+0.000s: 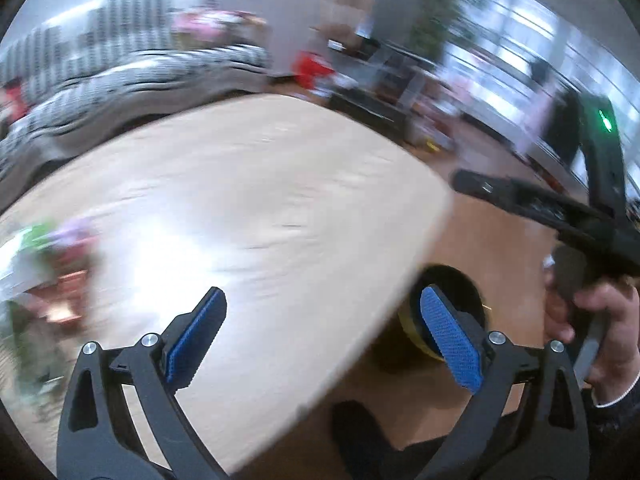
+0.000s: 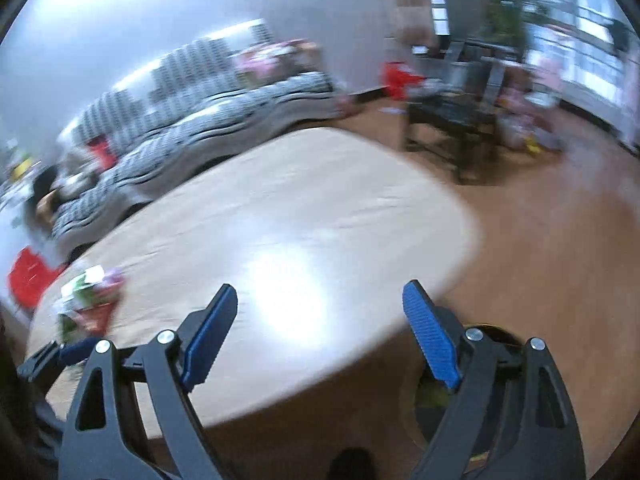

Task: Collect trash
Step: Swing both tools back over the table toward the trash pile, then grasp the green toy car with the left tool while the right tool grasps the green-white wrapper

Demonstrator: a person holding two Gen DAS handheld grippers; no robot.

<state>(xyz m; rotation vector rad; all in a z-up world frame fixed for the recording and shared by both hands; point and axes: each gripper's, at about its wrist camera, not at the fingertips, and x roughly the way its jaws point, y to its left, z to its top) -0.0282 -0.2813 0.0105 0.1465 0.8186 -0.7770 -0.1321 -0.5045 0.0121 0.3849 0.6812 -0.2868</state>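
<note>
A heap of coloured wrappers and scraps (image 1: pixel 52 264) lies blurred at the left end of the beige oval table (image 1: pixel 260 184). My left gripper (image 1: pixel 324 296) hangs open above the table's near edge with nothing between its blue pads. A round dark bin with a yellow rim (image 1: pixel 460 284) stands on the floor under that edge, partly behind the right finger. In the right wrist view my right gripper (image 2: pixel 320 286) is open and empty over the table (image 2: pixel 300 208). There the wrappers (image 2: pixel 88 300) sit far left and the bin (image 2: pixel 428 400) shows below the right finger.
A person's hand (image 1: pixel 592 312) holds the right gripper's black frame (image 1: pixel 540 204) at the right. A striped sofa (image 2: pixel 180 128) runs behind the table. A low black table (image 2: pixel 452 120) stands on the wood floor (image 2: pixel 560 240). A dark shoe (image 1: pixel 360 428) shows below.
</note>
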